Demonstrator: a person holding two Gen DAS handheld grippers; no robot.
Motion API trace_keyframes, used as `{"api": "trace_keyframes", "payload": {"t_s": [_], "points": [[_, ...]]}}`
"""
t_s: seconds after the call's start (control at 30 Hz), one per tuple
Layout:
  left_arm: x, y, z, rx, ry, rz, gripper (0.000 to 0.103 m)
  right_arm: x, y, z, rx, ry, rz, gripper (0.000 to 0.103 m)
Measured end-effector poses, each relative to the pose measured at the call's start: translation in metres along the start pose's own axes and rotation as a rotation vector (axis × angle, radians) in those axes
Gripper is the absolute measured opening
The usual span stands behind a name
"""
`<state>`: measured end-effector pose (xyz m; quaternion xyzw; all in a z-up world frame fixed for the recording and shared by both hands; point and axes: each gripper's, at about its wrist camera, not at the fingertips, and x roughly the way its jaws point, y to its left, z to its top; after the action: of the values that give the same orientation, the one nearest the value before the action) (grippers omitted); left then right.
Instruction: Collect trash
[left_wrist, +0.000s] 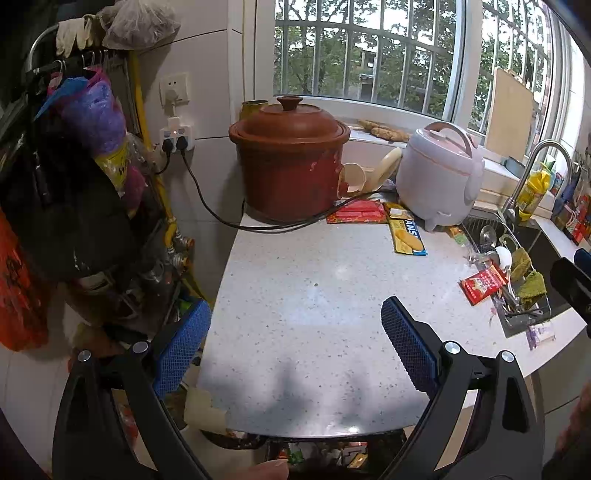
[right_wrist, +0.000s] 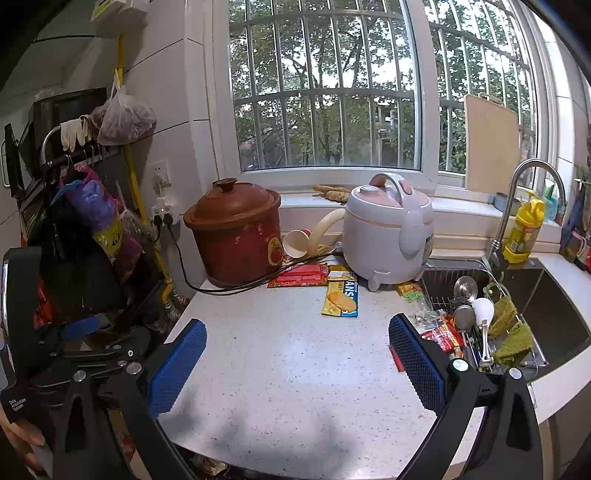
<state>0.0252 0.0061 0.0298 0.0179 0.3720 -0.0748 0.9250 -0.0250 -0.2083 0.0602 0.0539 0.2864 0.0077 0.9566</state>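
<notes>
In the left wrist view, the left gripper (left_wrist: 295, 332) is seen nearest, its jaws spread wide and empty over the bare front of the speckled stone table (left_wrist: 295, 295). The trash lies well beyond: a flat red wrapper (left_wrist: 356, 214) and a yellow biscuit packet (left_wrist: 406, 232) by the white rice cooker (left_wrist: 439, 173), and a crumpled red sachet (left_wrist: 482, 284) at the sink (left_wrist: 535, 251) edge. A black power cord (left_wrist: 258, 223) is draped just beside the red wrapper and could be snagged in a careless grab.

In the right wrist view, the right gripper (right_wrist: 295, 350) is likewise held open and empty. Thin glossy foil lying flat on a hard top is judged likely to slip under the ribbed blue pads (right_wrist: 177, 369). The red sachet (right_wrist: 441, 338) sits against the dish rack (right_wrist: 480, 332) and could be pushed in.
</notes>
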Motion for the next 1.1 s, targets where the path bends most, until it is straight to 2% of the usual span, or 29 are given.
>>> {"api": "trace_keyframes", "payload": {"t_s": [1.1], "points": [[0.0015, 0.0003, 0.0006, 0.001, 0.002, 0.030, 0.091, 0.0045, -0.0051, 0.0007, 0.015, 0.005, 0.001, 0.098]]}}
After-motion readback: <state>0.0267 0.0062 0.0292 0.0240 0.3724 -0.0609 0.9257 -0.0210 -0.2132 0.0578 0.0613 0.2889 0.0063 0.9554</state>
